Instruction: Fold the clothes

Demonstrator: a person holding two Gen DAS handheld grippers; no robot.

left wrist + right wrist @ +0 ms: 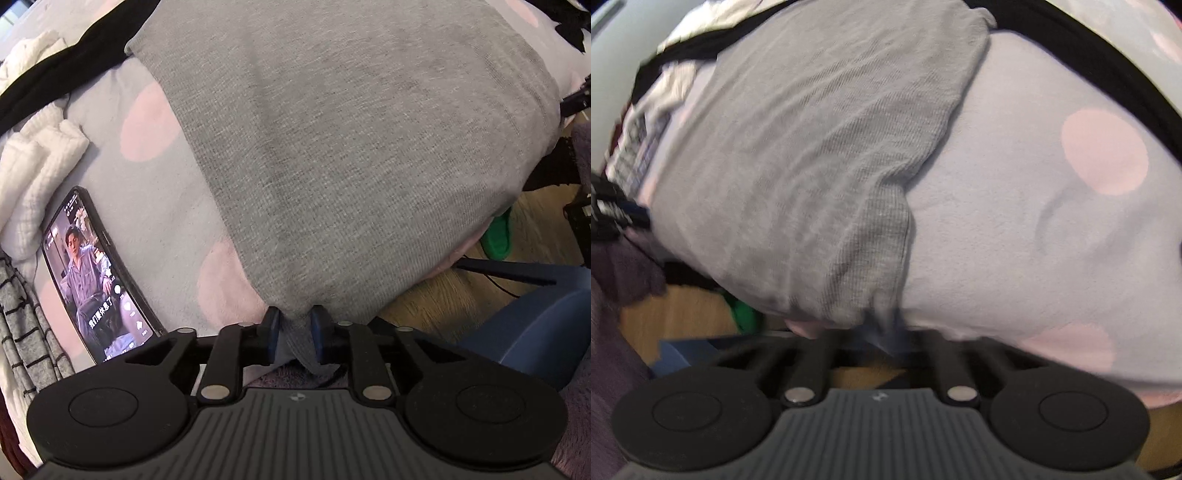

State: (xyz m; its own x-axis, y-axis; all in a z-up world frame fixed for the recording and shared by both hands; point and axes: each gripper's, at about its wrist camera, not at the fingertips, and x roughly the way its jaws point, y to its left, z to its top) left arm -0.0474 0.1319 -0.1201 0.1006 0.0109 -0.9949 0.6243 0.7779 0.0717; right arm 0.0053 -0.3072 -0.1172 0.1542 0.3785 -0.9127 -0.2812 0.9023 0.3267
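- While the grey garment point(332, 147) lies spread over the spotted bedcover point(155, 206), filling the left wrist view from the centre to 12 o'clock, its near hem hangs over the bed's edge at 6 o'clock.
- The left gripper point(294, 321) has its jaws narrowed onto a pinch of that hem, with cloth bunched between the blue pads.
- The right gripper point(882, 332) is blurred; its jaws look drawn together at the garment's near corner, at 6 o'clock in its own view, and cloth seems caught there, though that is a judgement.
- Risk: each hold takes only a small tuck of fabric, so a quick lift could pull the hem free and let the corner drop toward the wooden floor point(436, 306).
- Risk: a phone point(92, 273) lies at 8 o'clock, just beside the garment; a swept fold could drag cloth over it or nudge it.
- Risk: uneven lifting by the two hands would skew the fold.
- Count: one grey garment in hand, two grippers, one phone, one green object point(498, 240) on the floor at 3 o'clock.
- Also one white garment point(40, 158) and one black garment point(66, 70), from 9 to 11 o'clock.
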